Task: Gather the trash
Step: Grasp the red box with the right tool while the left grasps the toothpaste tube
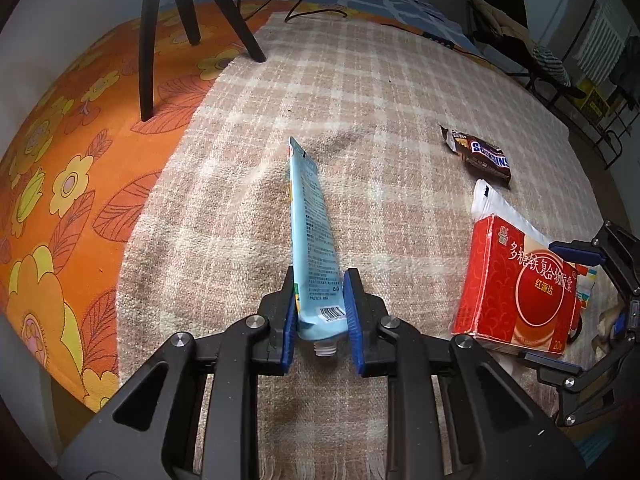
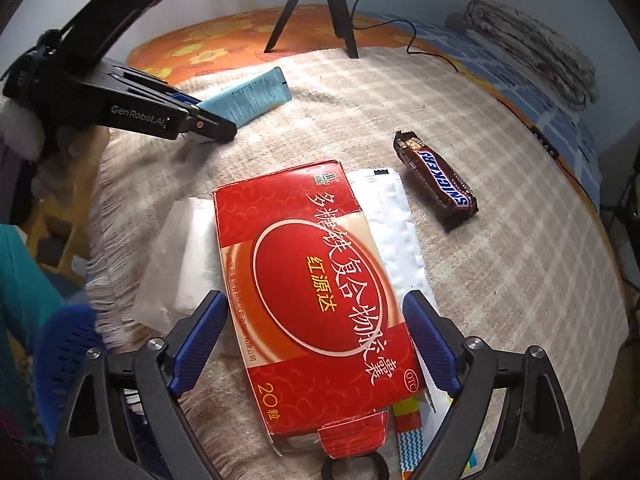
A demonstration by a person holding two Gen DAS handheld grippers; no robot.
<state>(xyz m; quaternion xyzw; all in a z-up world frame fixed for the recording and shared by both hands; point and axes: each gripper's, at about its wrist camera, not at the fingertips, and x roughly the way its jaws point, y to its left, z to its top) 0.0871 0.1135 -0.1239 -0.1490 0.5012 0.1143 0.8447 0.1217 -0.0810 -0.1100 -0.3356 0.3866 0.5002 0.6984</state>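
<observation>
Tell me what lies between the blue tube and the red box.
Only bare plaid blanket between the tube and the box, in the left wrist view.

The plaid blanket (image 1: 380, 92) lies bare between the blue tube (image 1: 314, 240) and the red box (image 1: 516, 288), a lane wide enough for tongs to pass. Beyond the tube the blanket is also open up to the tripod legs (image 1: 192, 20) and the black cable (image 1: 312, 4) at the far edge. On the right the room is crowded: the Snickers wrapper (image 2: 436, 178) lies near the white pouch (image 2: 396, 224), which sits under the box, and a white tissue (image 2: 180, 264) blocks the box's other side.
</observation>
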